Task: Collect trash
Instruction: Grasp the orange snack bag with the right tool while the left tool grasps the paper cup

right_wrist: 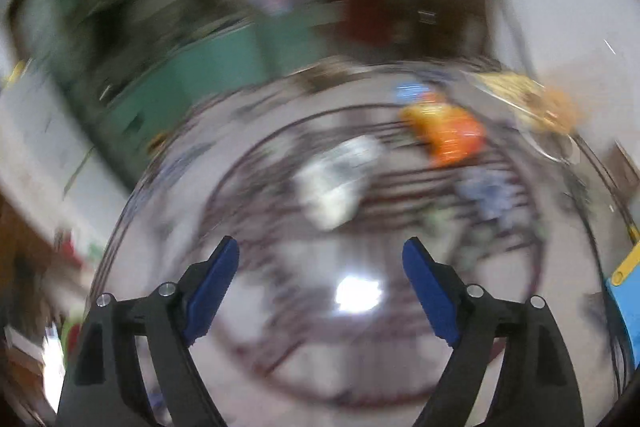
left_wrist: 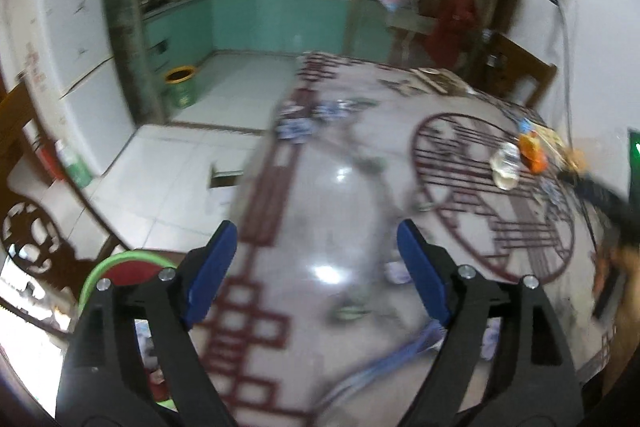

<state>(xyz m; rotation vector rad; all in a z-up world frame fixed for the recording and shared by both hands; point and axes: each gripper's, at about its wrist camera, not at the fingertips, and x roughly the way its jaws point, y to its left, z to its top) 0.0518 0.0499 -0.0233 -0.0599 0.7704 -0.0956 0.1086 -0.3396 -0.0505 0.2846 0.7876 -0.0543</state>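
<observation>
Both views are motion-blurred. A crumpled clear plastic bottle (left_wrist: 506, 165) lies on the patterned table (left_wrist: 340, 187) at the right, beside an orange wrapper (left_wrist: 532, 149). In the right wrist view the bottle (right_wrist: 336, 183) lies ahead of my right gripper (right_wrist: 320, 251), with the orange wrapper (right_wrist: 448, 131) beyond it to the right. My left gripper (left_wrist: 318, 235) is open and empty above the table's near part. My right gripper is open and empty. A green-rimmed bin with a red inside (left_wrist: 124, 267) stands below the table's left edge.
A green waste bin (left_wrist: 182, 87) stands on the tiled floor by the kitchen doorway. Blue-white wrappers (left_wrist: 296, 129) lie at the table's far left edge. A wooden chair (left_wrist: 520, 71) is at the far right, a fridge (left_wrist: 52, 59) at the left. A blue object (right_wrist: 628, 291) is at the right edge.
</observation>
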